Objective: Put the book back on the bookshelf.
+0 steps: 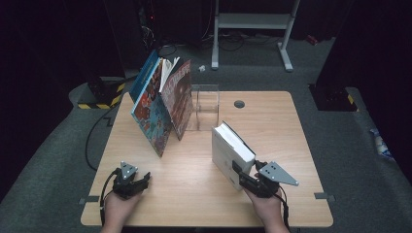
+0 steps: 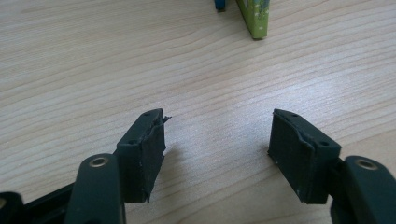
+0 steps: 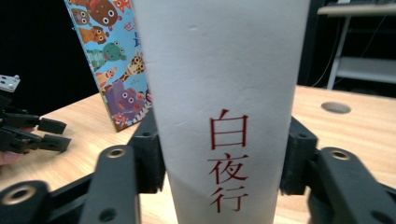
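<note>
Gripping thick white book (image 3: 224,116), red spine characters: right tongs (image 3: 223,158); left tongs (image 2: 217,149) wide.

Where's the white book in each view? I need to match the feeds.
High view: white book, right of centre, spine in the right gripper.
Right gripper view: its spine between the jaws.
Left gripper view: not in it.
Shared landmark: colourful picture book.

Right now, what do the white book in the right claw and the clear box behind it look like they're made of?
The white book looks like matte paper: the spine is dull and faintly grainy, with red printed characters, and page edges show from above. The clear box looks like glossy see-through plastic, possibly acrylic; glass can't be ruled out. The table shows through its walls.
</note>
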Action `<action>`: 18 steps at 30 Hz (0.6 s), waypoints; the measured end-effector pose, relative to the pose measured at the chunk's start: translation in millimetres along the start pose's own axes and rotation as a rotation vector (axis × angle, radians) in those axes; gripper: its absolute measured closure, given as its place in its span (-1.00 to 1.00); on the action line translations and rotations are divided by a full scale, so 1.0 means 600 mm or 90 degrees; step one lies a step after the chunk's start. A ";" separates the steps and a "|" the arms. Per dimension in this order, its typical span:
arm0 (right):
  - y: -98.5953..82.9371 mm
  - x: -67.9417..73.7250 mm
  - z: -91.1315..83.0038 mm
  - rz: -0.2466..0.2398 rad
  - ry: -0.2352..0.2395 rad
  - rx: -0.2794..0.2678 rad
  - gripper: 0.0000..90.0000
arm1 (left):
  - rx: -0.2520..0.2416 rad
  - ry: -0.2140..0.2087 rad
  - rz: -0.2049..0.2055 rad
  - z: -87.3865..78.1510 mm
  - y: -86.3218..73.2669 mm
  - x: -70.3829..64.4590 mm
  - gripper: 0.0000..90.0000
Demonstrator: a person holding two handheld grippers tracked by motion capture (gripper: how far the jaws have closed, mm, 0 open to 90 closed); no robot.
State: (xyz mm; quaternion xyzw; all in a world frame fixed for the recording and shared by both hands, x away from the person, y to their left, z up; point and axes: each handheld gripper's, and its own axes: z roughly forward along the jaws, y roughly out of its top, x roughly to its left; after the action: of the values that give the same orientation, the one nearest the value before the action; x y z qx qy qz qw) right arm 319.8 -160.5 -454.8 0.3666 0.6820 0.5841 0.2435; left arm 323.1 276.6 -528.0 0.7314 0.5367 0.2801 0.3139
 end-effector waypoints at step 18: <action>0.042 0.010 0.010 -0.003 -0.016 0.029 -0.20 | 0.003 -0.007 -0.010 0.000 0.000 0.002 -0.20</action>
State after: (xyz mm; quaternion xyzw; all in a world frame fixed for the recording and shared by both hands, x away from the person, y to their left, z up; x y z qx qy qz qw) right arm 325.9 -150.7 -430.7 0.3779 0.6931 0.5629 0.2450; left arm 323.7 277.8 -528.0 0.7294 0.5412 0.2728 0.3171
